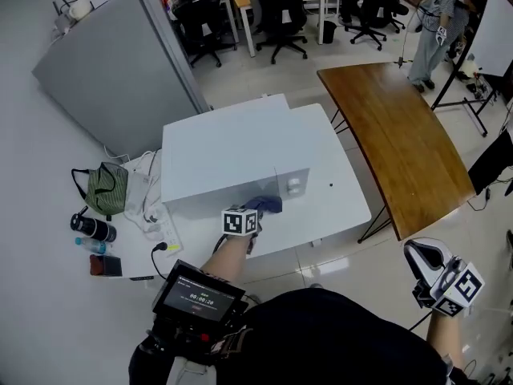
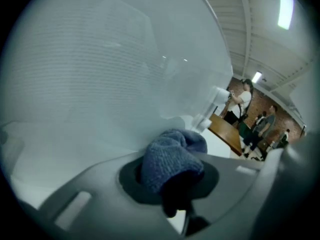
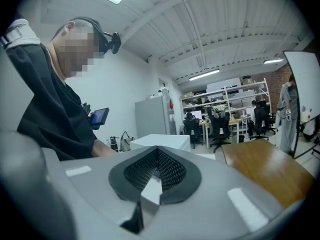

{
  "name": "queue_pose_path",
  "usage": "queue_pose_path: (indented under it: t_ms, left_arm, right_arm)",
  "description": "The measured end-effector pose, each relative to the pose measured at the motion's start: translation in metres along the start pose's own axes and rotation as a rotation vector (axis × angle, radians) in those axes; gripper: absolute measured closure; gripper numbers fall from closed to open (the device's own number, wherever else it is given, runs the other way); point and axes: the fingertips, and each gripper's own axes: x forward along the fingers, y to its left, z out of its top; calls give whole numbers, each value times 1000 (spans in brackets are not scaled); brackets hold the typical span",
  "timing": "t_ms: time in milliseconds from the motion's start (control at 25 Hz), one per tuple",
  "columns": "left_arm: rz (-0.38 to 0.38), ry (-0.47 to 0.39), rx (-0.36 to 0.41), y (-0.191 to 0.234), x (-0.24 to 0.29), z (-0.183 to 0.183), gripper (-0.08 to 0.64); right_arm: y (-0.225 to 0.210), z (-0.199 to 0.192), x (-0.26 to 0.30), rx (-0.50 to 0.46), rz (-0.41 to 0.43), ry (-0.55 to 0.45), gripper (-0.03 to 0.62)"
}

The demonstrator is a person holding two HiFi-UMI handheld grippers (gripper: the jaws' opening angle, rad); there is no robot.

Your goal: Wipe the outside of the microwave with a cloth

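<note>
Left claw (image 2: 172, 183) pinches the blue cloth (image 2: 172, 154) (bunched up) against the white microwave's (image 1: 232, 155) front face on the counter (image 1: 353, 208); right claw (image 3: 157, 176) hangs closed and empty, well apart.

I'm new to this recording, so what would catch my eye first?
The big white microwave on the white table draws the eye, with the left gripper pressing a blue cloth against its front. The right gripper hangs shut and empty at lower right, away from the microwave.
</note>
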Motion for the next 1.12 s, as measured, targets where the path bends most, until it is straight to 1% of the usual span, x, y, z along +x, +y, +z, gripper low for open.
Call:
queue_pose_path:
  t_ms: [80, 160, 240, 320, 400, 480, 560, 640, 760, 840, 960, 1040, 1120]
  left_arm:
    - [-17, 9, 31, -43, 27, 15, 503]
    - [-13, 42, 44, -58, 43, 15, 507]
    - [1, 50, 56, -54, 38, 13, 505]
    - [18, 36, 64, -47, 28, 15, 503]
    - [33, 15, 40, -37, 17, 13, 502]
    - [61, 1, -5, -14, 0, 2, 502]
    - [88, -9, -64, 21, -24, -18, 502]
    - [111, -23, -125, 65, -53, -40, 502]
    - [184, -47, -198, 142, -106, -64, 502]
    - [221, -61, -232, 186, -134, -74, 502]
    - [231, -56, -239, 225, -151, -84, 503]
    - [224, -42, -220, 233, -149, -84, 503]
    - [231, -14, -194, 233, -143, -82, 503]
  right_arm:
    - [-27, -2, -25, 14, -28, -1, 588]
    - [-41, -5, -42, 25, -39, -7, 588]
    - [-46, -9, -51, 34, -41, -10, 588]
    - [-46, -10, -52, 40, -36, -7, 588]
    - [-39, -10, -44, 38, -19, -4, 588]
    - [-25, -7, -28, 27, 7, -4, 588]
    - [-5, -2, -6, 10, 35, 1, 588]
    - [20, 3, 22, -8, 65, 10, 588]
    - [69, 10, 69, -38, 116, 25, 588]
    - [102, 13, 97, -53, 142, 37, 588]
    - [142, 12, 124, -72, 157, 67, 588]
    - [156, 14, 134, -80, 151, 79, 588]
    - [167, 25, 141, -57, 146, 57, 588]
